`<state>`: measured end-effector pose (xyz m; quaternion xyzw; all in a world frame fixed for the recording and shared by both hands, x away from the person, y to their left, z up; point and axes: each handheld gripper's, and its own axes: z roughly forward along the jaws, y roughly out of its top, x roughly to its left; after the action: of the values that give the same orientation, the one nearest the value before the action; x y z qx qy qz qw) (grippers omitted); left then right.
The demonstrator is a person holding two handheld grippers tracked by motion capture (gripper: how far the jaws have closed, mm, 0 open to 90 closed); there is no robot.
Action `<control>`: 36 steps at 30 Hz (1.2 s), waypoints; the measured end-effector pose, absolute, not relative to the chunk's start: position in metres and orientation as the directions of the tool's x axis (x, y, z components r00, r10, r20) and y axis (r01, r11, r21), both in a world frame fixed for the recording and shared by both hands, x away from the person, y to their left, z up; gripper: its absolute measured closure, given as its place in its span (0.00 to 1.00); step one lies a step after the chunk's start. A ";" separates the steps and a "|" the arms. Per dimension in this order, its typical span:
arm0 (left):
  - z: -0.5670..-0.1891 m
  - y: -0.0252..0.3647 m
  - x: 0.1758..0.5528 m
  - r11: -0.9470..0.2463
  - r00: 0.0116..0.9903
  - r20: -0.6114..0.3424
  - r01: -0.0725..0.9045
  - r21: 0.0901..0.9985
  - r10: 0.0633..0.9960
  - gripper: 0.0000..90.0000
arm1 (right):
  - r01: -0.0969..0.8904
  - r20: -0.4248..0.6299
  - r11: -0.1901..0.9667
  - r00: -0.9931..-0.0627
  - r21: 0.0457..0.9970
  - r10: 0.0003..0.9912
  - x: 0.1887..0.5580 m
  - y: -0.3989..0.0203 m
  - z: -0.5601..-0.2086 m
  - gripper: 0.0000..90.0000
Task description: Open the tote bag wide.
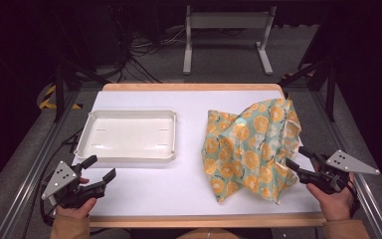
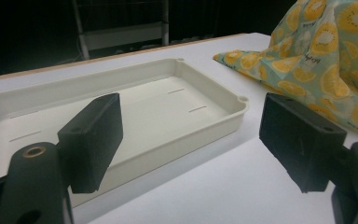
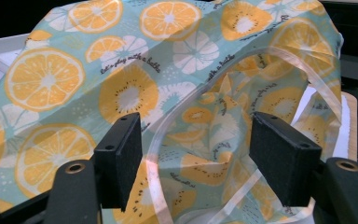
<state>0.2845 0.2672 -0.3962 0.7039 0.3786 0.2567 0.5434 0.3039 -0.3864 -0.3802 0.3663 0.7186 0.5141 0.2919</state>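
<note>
A crumpled teal cloth printed with orange and kiwi slices lies heaped on the right half of the white table. At its right edge my right gripper stands open. In the right gripper view the cloth and its pale hem band fill the space ahead of the right gripper, and the pads do not press on it. An empty white tray rests on the left half. My left gripper hovers open just in front of the tray's near left corner. The left gripper view shows the left gripper with nothing between its fingers, the tray beyond and the cloth at right.
The table has a wooden rim along its front and back. Metal frame rails run down both sides. A white stand and cables sit on the dark floor behind. Bare tabletop lies between tray and cloth.
</note>
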 end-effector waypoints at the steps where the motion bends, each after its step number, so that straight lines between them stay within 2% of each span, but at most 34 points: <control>1: -0.396 0.267 0.284 -0.123 0.581 -0.049 0.254 0.959 0.812 0.25 | 0.226 -0.045 0.204 -0.559 0.952 0.828 0.304 -0.387 -0.380 0.39; 36: -0.399 0.265 0.286 -0.131 0.582 -0.046 0.258 0.957 0.812 0.25 | 0.247 -0.033 0.202 -0.555 0.948 0.831 0.306 -0.390 -0.381 0.34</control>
<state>0.2862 0.2650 -0.3986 0.7068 0.3782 0.2564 0.5400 0.3057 -0.3900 -0.3813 0.3744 0.7201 0.5086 0.2873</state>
